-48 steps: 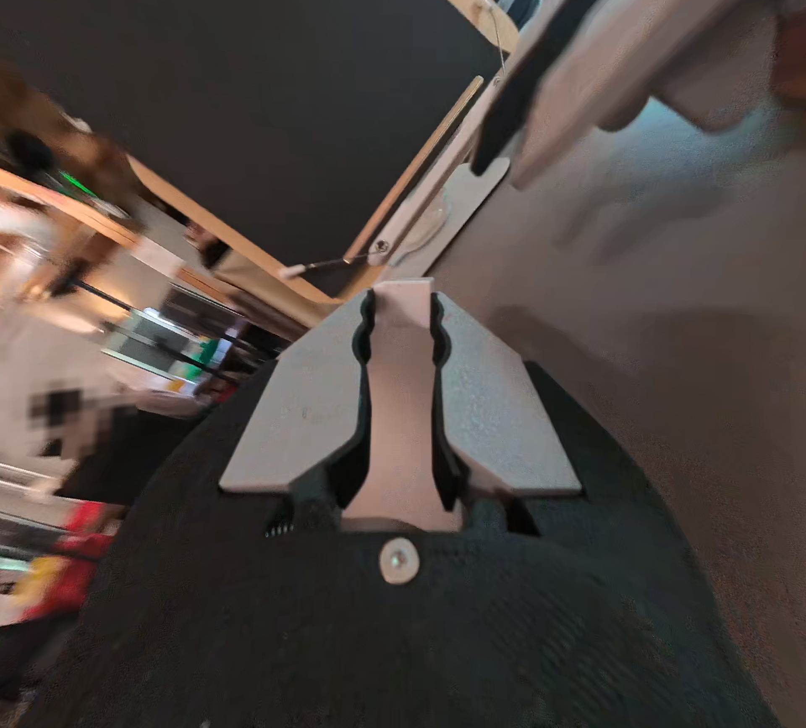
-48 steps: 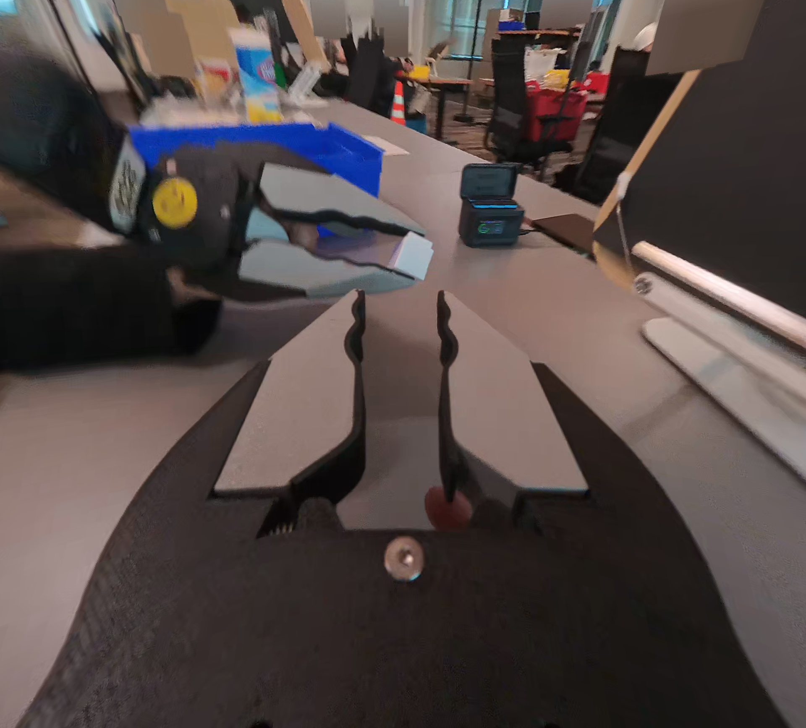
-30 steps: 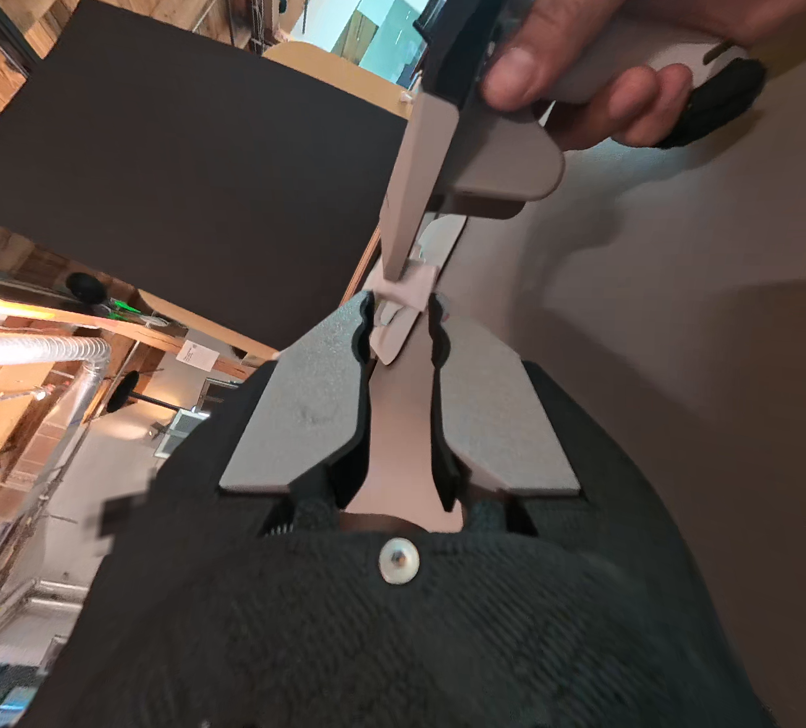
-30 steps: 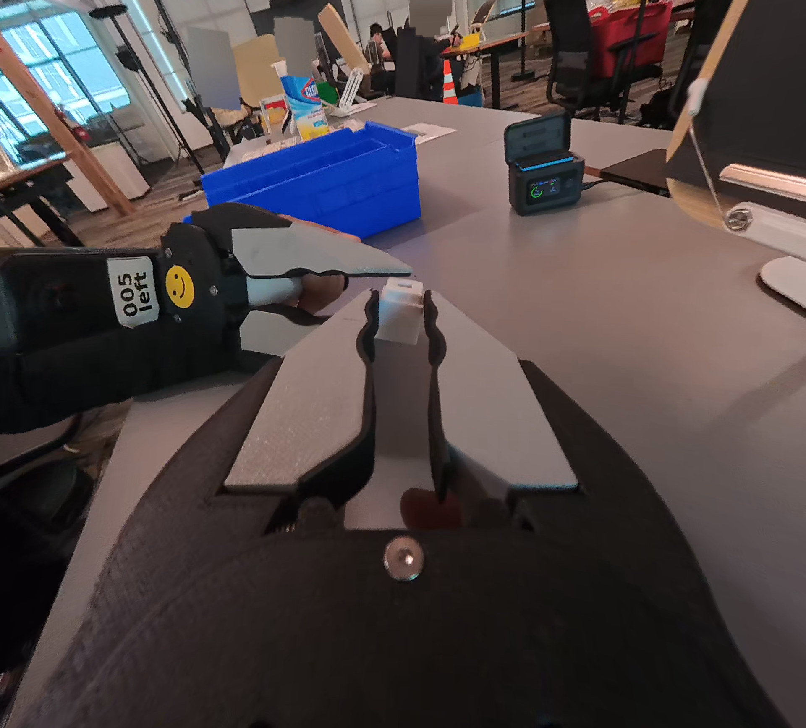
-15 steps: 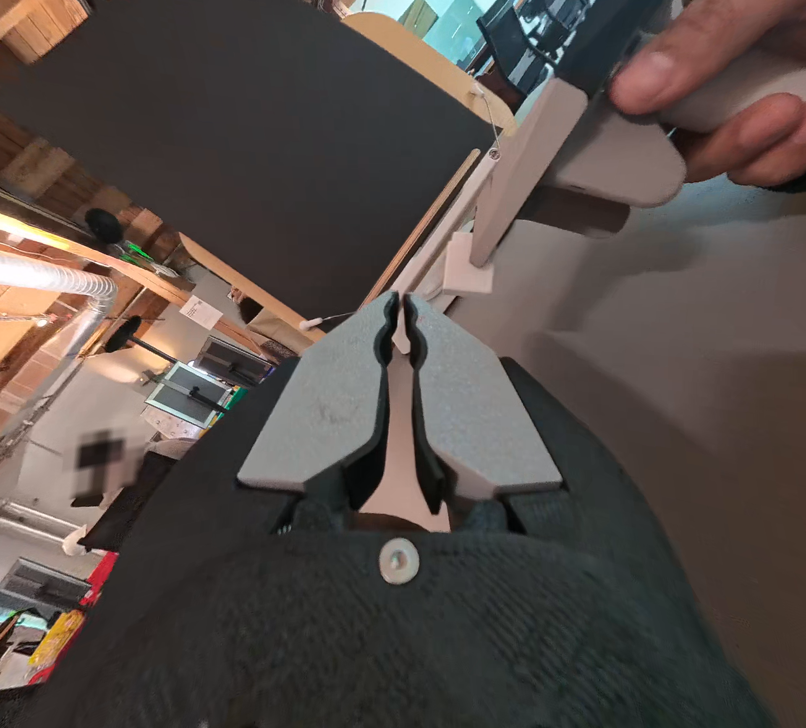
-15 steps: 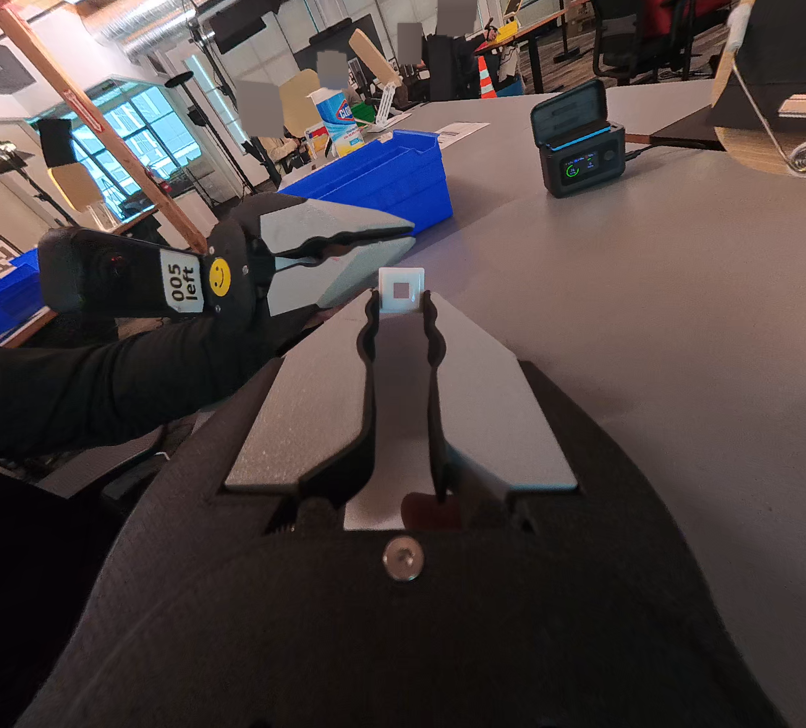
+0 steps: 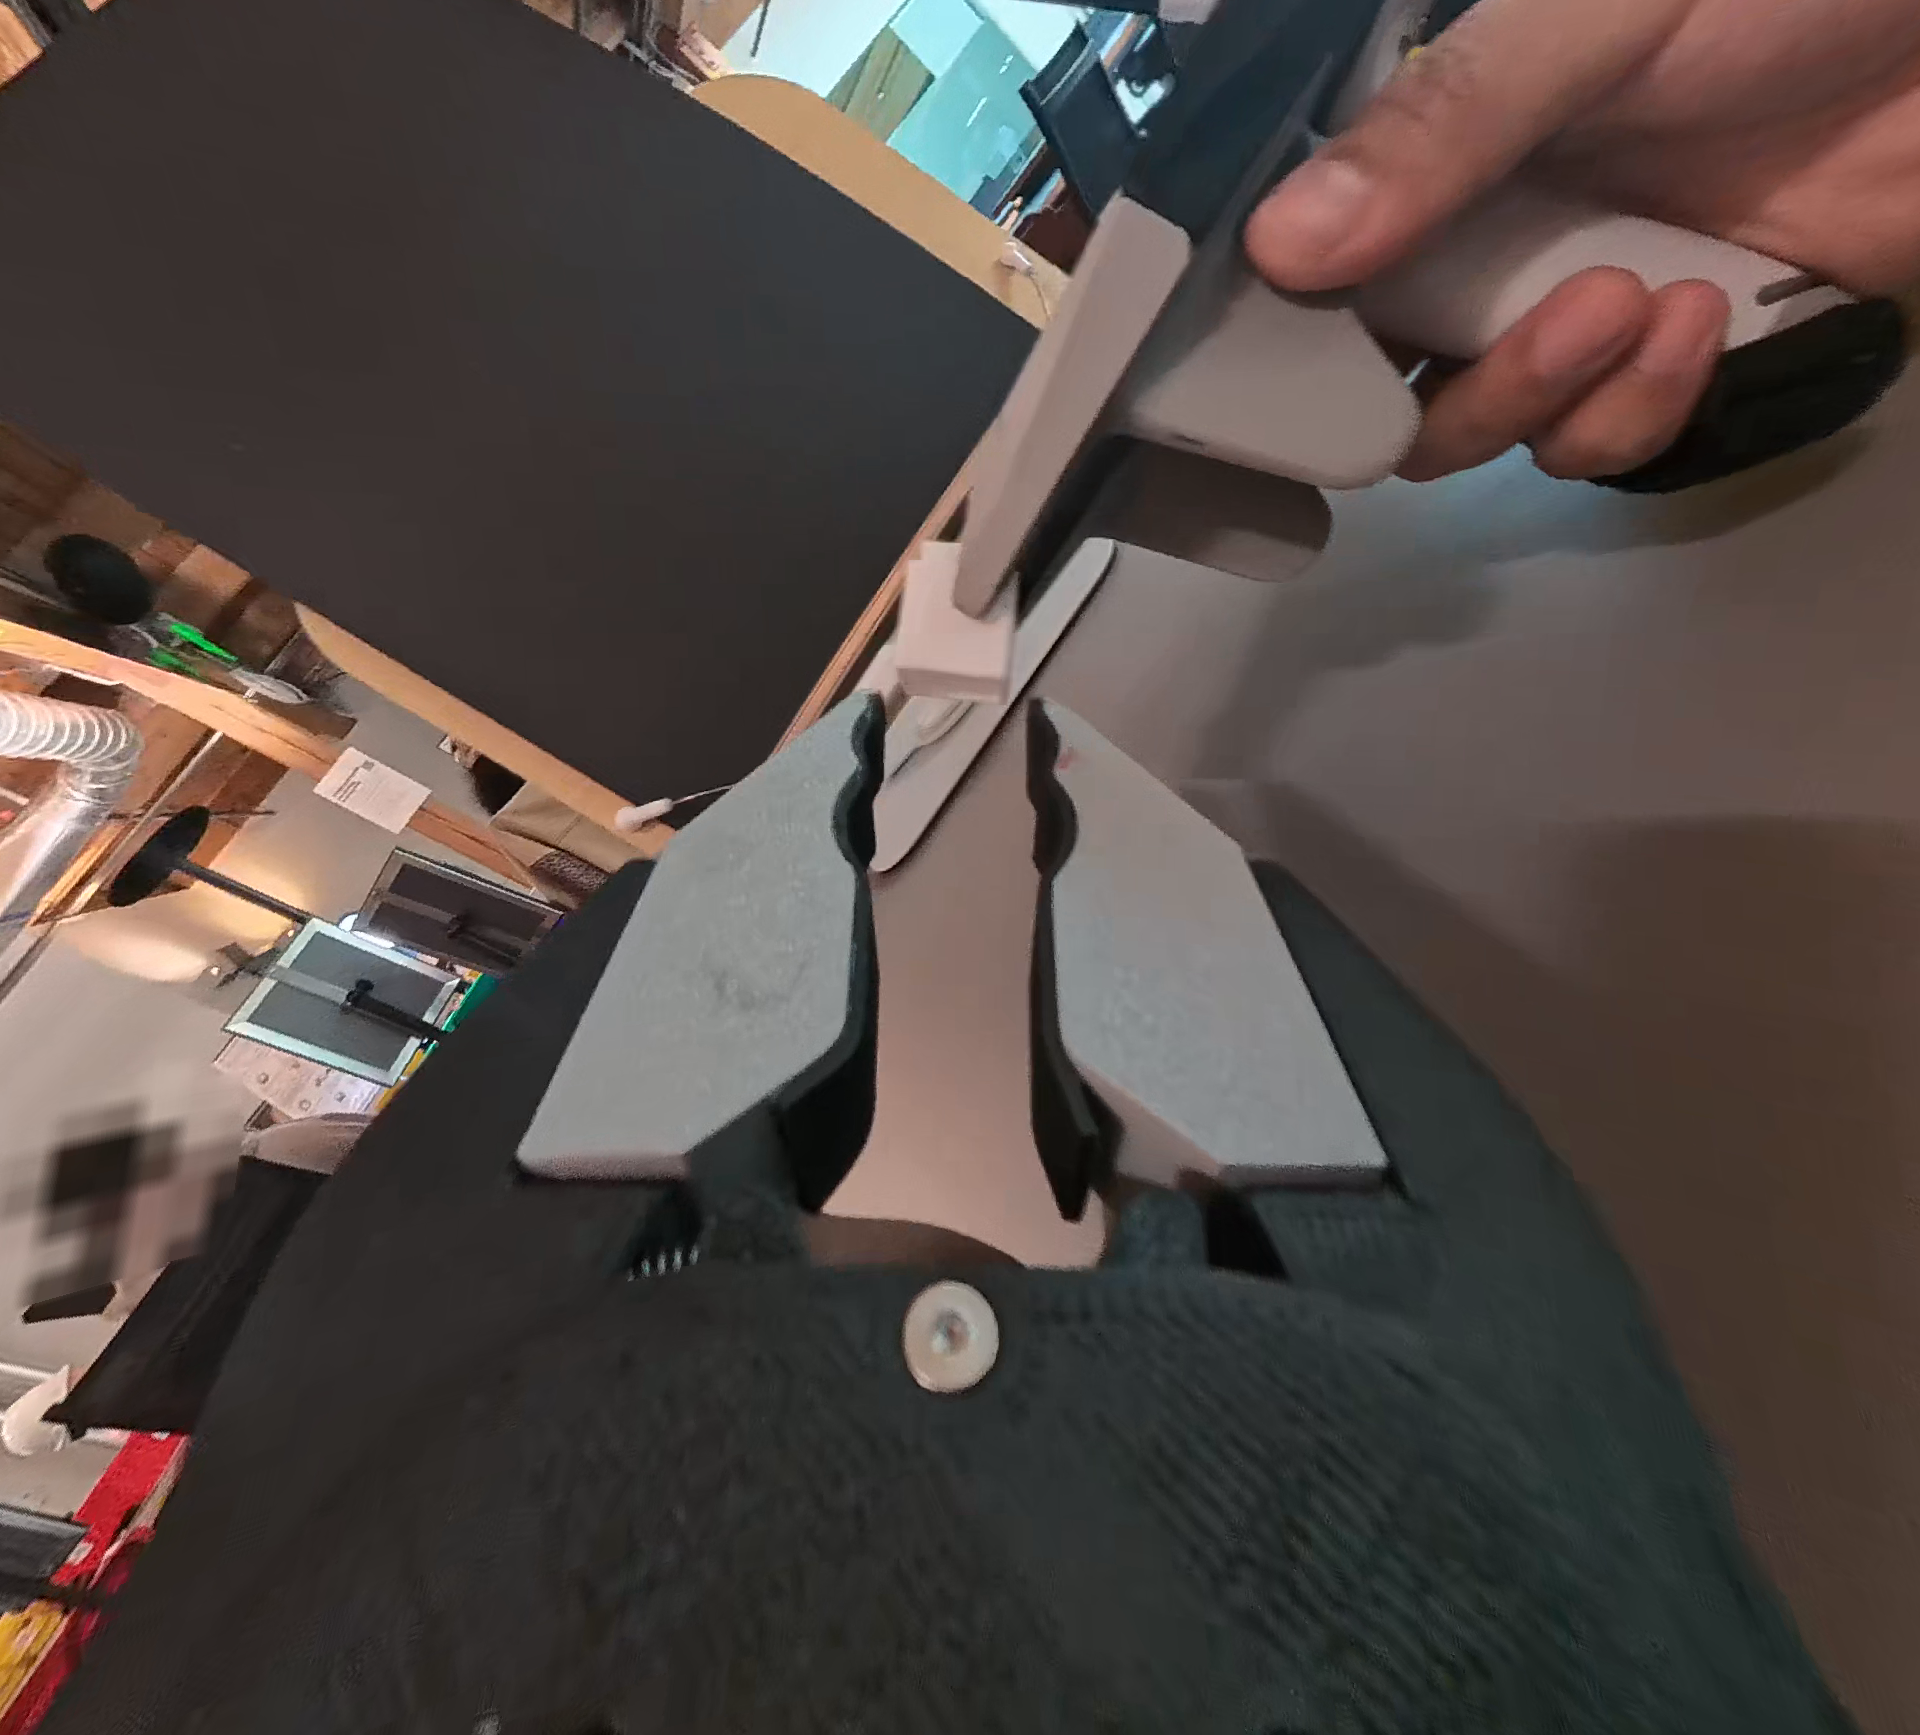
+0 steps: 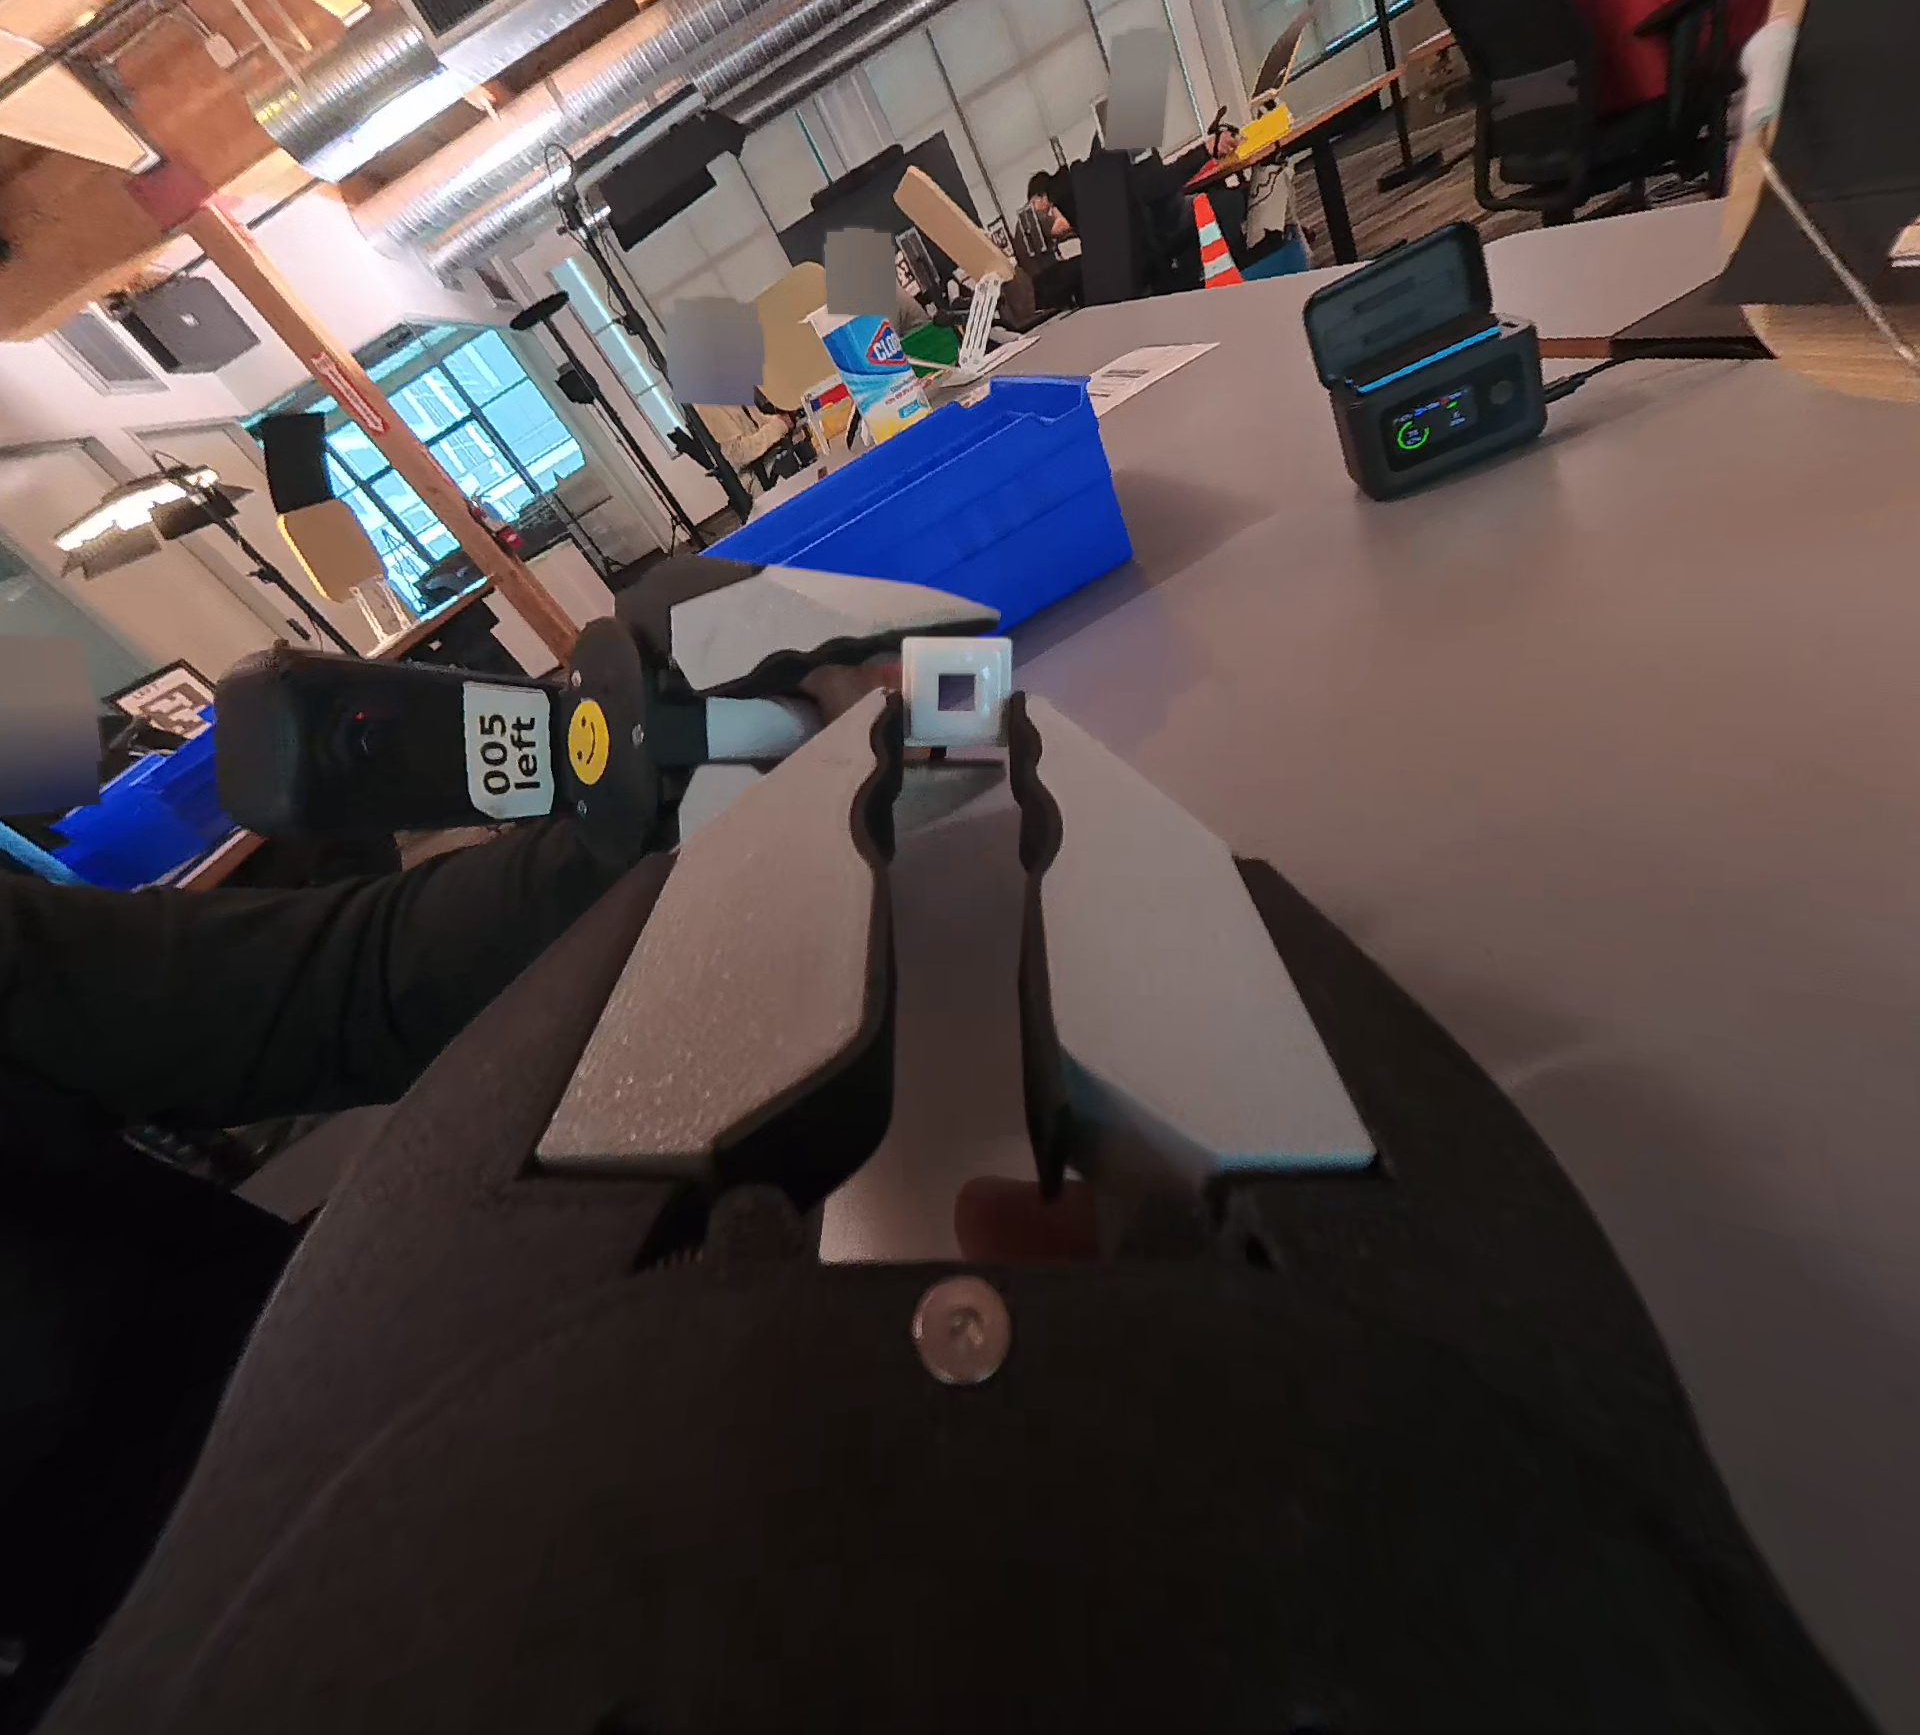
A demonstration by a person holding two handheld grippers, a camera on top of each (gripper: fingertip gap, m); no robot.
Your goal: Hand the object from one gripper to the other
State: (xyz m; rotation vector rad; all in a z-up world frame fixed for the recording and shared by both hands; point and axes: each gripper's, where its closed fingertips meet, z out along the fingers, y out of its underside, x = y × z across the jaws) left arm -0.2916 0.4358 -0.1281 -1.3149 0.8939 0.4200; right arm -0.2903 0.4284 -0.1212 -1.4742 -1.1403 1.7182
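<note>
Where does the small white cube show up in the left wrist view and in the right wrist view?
Left wrist view: the white cube sits just above centre, pinched at the tip of the right tongs, just beyond the open left tongs.
Right wrist view: the cube sits at centre, between this view's own fingertips.
Shared landmark: the grey table.

small white cube (image 8: 956, 691), square hole

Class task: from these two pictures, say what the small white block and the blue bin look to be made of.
White block: probably matte plastic, perhaps 3D-printed; crisp edges, square hole, dull even surface.
Blue bin: likely moulded plastic; uniform saturated colour, slight sheen, stepped walls.
</note>
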